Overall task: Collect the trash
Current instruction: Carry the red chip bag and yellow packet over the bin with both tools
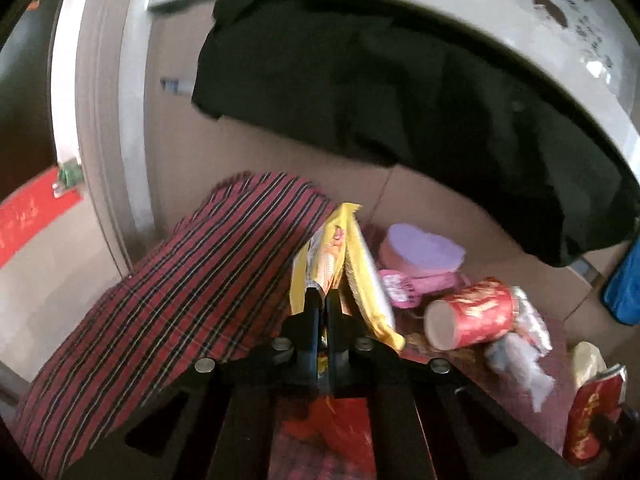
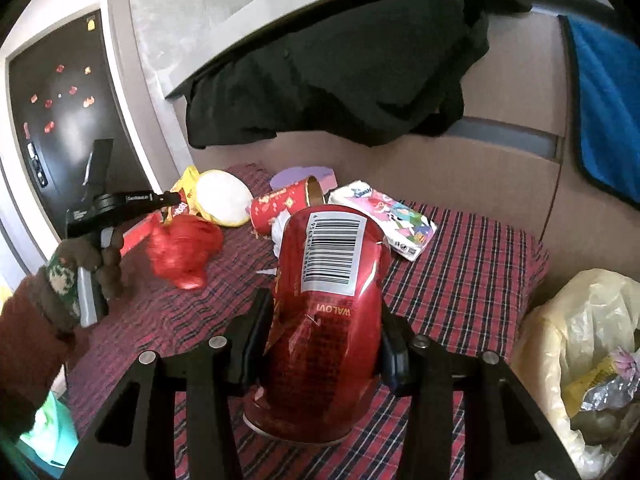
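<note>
My left gripper [image 1: 322, 298] is shut on a yellow snack wrapper [image 1: 352, 256], which sticks up past the fingertips above the red plaid cloth [image 1: 160, 300]. In the right wrist view the same gripper [image 2: 175, 199] sits at the left, held by a gloved hand [image 2: 94, 264], with a red plastic bag [image 2: 184, 248] just beneath it. My right gripper [image 2: 326, 344] is shut on a crushed red can [image 2: 332, 300], barcode facing up. A red paper cup [image 2: 288, 204] lies on its side behind the can. A pale plastic trash bag [image 2: 580, 332] gapes at the right.
On the cloth-covered table [image 2: 460, 280] lie a tissue pack [image 2: 384, 216], a white round item [image 2: 222, 198] and a pink heart-shaped box [image 1: 420, 252]. A black cloth [image 2: 340, 80] hangs behind, and a blue cloth [image 2: 608, 100] hangs at the far right.
</note>
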`<control>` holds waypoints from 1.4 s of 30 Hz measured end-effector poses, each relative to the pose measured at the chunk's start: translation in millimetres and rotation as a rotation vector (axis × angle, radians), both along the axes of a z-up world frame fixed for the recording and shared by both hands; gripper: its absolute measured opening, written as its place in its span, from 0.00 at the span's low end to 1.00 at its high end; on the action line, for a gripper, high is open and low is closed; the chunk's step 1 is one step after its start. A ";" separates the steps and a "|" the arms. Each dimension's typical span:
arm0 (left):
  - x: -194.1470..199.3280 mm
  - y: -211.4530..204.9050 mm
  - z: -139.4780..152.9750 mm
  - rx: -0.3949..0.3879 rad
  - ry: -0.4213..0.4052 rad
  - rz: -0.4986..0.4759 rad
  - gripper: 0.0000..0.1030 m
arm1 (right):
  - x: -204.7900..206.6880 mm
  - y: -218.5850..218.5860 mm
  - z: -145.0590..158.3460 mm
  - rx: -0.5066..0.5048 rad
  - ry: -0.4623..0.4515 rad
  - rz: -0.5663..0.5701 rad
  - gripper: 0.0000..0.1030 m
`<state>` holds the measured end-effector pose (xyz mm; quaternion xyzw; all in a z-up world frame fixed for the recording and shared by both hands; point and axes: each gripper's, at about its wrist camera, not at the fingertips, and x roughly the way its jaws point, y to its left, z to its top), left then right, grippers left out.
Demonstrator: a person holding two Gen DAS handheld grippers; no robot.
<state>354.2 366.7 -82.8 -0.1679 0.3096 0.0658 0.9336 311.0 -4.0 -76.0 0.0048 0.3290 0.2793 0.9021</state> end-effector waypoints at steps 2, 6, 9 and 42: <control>-9.3 -10.9 11.5 0.021 -0.017 -0.006 0.02 | -5.9 -3.3 5.8 0.007 -0.015 0.000 0.42; -32.8 -43.4 33.8 0.061 -0.056 -0.026 0.02 | -15.0 -10.7 18.0 0.005 -0.047 -0.003 0.42; -50.5 -68.6 43.9 0.071 -0.085 -0.028 0.02 | -21.8 -18.6 29.1 0.009 -0.074 -0.010 0.42; -132.2 -307.5 98.6 0.030 -0.258 -0.375 0.02 | -64.4 -136.7 99.9 -0.028 -0.291 -0.210 0.42</control>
